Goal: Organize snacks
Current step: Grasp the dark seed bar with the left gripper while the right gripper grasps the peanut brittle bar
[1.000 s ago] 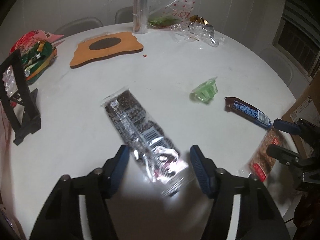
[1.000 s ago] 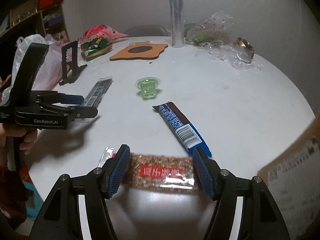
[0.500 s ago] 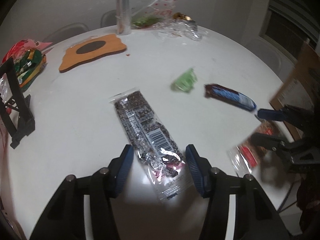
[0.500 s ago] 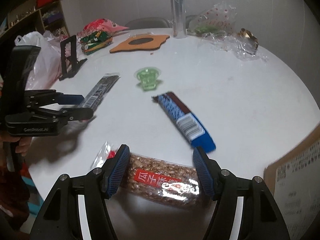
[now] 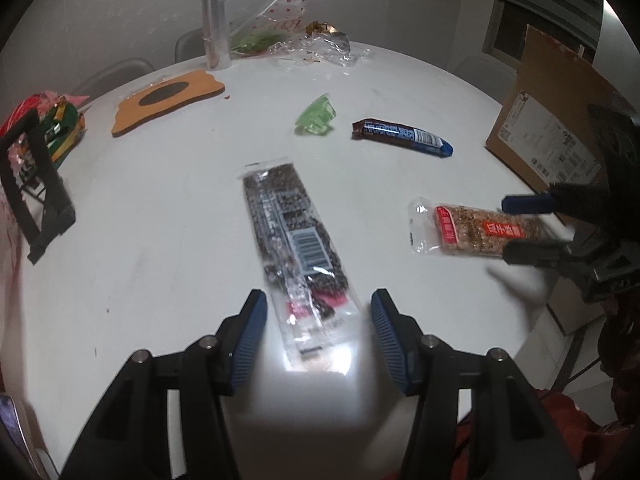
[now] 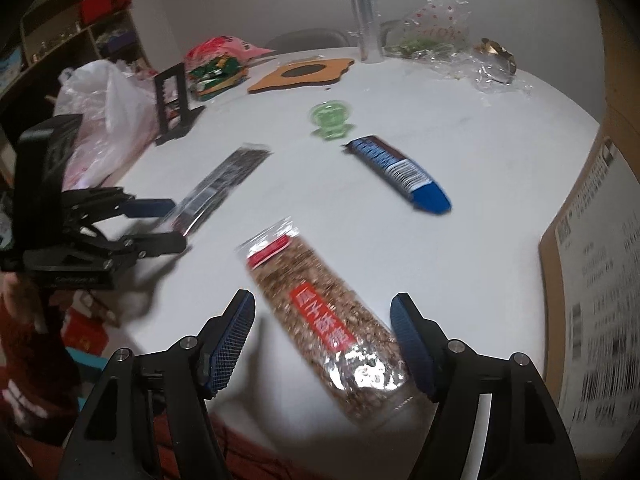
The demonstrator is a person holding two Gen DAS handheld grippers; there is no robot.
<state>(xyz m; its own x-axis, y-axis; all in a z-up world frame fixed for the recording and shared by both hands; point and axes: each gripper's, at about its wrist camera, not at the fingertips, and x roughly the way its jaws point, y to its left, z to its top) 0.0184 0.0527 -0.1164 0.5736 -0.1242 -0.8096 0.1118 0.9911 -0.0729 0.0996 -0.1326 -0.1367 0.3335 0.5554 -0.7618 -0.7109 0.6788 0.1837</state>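
On the white round table (image 5: 160,220) a dark sesame bar (image 5: 292,232) lies with its near end between my left gripper's (image 5: 318,320) fingers; a thin gap shows on each side, so the gripper is open. My right gripper (image 6: 323,304) has its jaws opening around a peanut bar (image 6: 320,312) with a red label. That bar lies slantwise between the fingers, close to the right one. Farther out lie a blue-wrapped bar (image 6: 400,172) and a green jelly cup (image 6: 331,118). Each gripper shows in the other's view, low over the table.
A cardboard box (image 6: 600,260) stands at the table's right edge. A black stand (image 5: 36,188), colourful snack bags (image 5: 52,128) and a white plastic bag (image 6: 108,120) sit at the left. An orange mat (image 5: 168,100), a clear tube (image 5: 216,20) and crumpled cellophane (image 5: 312,44) are at the back.
The left jaws narrowed around the sesame bar, which stayed put. The peanut bar swung from lying across the right fingers to slanting lengthwise between them, and the right jaws widened.
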